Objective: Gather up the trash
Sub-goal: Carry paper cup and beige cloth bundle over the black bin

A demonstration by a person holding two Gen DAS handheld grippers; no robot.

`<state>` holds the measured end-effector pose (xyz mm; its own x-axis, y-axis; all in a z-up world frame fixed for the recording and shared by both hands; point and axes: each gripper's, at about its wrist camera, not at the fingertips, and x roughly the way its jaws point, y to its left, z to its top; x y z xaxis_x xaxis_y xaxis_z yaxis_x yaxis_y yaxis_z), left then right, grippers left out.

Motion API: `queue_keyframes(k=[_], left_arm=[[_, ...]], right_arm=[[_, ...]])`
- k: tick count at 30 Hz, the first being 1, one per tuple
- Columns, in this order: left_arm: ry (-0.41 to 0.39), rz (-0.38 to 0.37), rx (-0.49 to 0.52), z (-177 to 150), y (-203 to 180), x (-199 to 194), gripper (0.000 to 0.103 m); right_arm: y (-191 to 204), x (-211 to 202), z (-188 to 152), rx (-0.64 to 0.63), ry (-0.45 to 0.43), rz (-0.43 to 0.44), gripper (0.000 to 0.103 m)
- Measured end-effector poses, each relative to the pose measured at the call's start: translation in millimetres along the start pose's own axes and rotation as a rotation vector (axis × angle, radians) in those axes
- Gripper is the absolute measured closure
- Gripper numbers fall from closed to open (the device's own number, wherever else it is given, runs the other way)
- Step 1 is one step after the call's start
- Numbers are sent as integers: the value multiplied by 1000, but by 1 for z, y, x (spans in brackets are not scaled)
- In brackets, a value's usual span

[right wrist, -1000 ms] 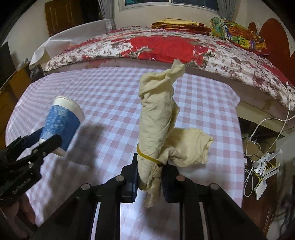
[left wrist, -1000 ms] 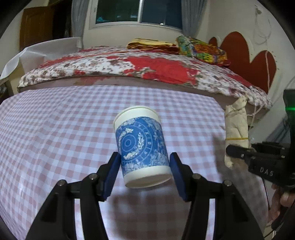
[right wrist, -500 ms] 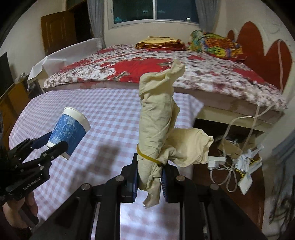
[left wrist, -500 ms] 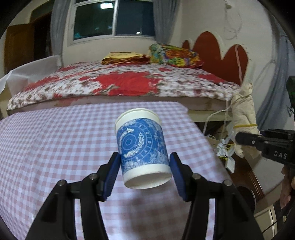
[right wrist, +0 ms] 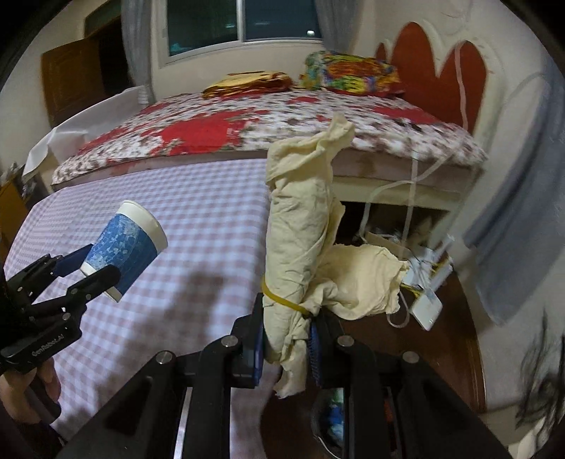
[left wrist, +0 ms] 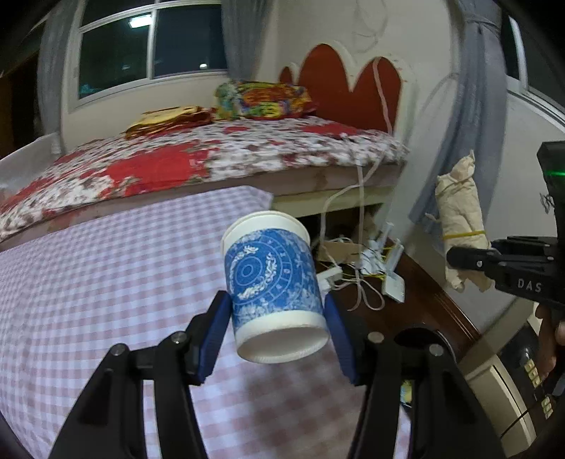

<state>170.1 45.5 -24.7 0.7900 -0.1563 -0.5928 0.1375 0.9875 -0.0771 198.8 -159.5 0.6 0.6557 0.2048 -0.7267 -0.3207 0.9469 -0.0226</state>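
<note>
Low in the left wrist view, the left gripper (left wrist: 279,325) pinches a blue-and-white paper cup (left wrist: 273,286) by its lower sides, base toward the camera, rim tilted up and away. The cup hangs in the air at the centre of the frame, over the near corner of the checked tablecloth (left wrist: 106,282).

Low in the right wrist view, the right gripper (right wrist: 287,339) is pressed nearly together on the thin lower end of a cream rag bundle (right wrist: 300,240) tied with a yellow rubber band (right wrist: 282,300). The bundle stands up through the middle of the frame, one loose fold bulging to the right. The cup shows again at the left edge.

Beyond the cloth's edge, right of centre, a dark wooden surface (left wrist: 434,303) carries a tangle of white cables and a power strip (right wrist: 427,307). Farther back lies the floral bed (right wrist: 247,130), then the window (right wrist: 243,21) at the top.

Both pieces are picked up, so I judge this to be the carrying step. No bin can be told with any certainty. The next move calls for finding one, bringing each gripper over its mouth, and loosening the grips, keeping the bundle clear of the cables.
</note>
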Motion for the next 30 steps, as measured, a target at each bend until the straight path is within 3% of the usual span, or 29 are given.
queue_keyframes(k=[12, 30], left_arm=[[38, -92, 89, -6, -69, 15, 47], [158, -213, 231, -40, -164, 52, 47]], right_arm=[[-67, -7, -60, 123, 50, -47, 81], [-128, 12, -138, 226, 155, -75, 81]])
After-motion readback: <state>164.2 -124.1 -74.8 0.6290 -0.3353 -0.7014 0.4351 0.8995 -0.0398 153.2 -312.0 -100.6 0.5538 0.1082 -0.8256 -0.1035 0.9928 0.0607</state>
